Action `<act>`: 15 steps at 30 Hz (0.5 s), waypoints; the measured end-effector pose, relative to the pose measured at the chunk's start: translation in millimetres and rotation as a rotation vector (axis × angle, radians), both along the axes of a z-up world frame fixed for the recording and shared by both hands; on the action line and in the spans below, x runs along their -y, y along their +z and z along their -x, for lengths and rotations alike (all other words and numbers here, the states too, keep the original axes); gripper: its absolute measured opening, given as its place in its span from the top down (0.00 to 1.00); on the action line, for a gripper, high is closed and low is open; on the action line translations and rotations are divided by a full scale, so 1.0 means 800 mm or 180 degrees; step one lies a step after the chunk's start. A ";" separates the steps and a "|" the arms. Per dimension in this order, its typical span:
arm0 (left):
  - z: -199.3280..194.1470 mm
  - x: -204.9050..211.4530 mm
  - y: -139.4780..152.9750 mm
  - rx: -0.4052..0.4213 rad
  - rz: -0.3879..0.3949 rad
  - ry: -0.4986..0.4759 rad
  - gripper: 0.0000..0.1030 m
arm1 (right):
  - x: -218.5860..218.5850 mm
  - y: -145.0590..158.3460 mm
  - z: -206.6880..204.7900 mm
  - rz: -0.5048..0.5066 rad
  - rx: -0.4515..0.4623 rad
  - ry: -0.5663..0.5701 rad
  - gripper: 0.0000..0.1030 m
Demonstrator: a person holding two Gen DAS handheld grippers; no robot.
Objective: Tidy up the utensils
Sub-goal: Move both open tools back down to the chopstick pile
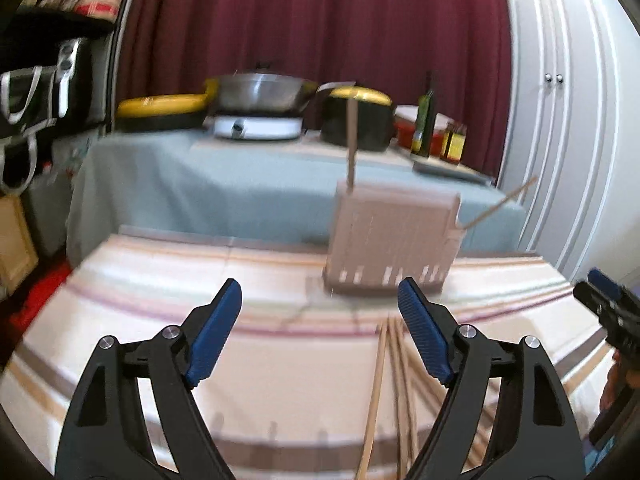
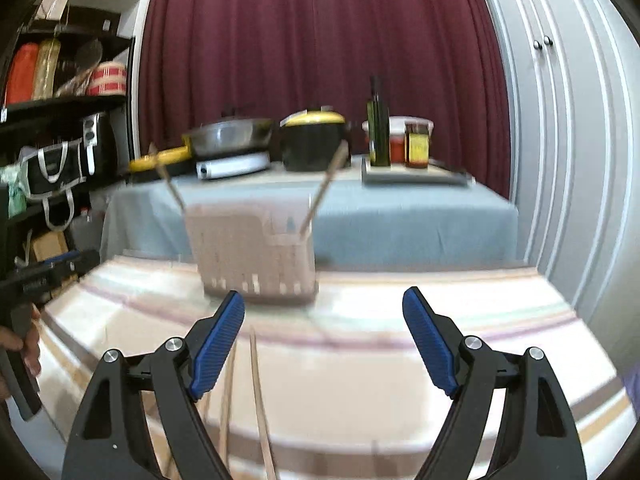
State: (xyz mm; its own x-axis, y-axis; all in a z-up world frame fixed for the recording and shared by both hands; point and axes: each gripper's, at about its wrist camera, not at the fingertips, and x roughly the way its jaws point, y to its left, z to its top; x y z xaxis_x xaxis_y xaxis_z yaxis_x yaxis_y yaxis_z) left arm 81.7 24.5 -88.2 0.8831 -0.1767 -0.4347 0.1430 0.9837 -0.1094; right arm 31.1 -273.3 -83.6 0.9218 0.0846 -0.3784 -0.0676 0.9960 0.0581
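Chopsticks (image 1: 378, 380) lie loose before the holder (image 1: 392, 240); left tool (image 1: 320, 332) and right tool (image 2: 324, 340) both gape empty.

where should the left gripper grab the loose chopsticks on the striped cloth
Take one of the loose chopsticks mid-shaft, coming straight down from above with the left gripper open across it. They lie flat on the striped cloth, fanned close together, so the outermost stick, nearest the gripper's centre, is probably easiest to single out.
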 end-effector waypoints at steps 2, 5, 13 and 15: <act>0.014 0.000 -0.017 -0.0066 -0.0041 0.0012 0.24 | -0.003 -0.017 0.013 0.0042 -0.0037 0.0037 0.25; 0.032 0.002 -0.040 -0.0134 -0.0135 0.0004 0.24 | -0.006 -0.040 0.032 0.0110 -0.0063 0.0099 0.32; 0.068 0.002 -0.086 -0.0375 -0.0189 0.0020 0.31 | -0.014 -0.085 0.054 0.0103 -0.0277 0.0396 0.56; 0.074 0.004 -0.091 -0.0381 -0.0218 0.0020 0.32 | -0.017 -0.095 0.056 0.0111 -0.0349 0.0453 0.62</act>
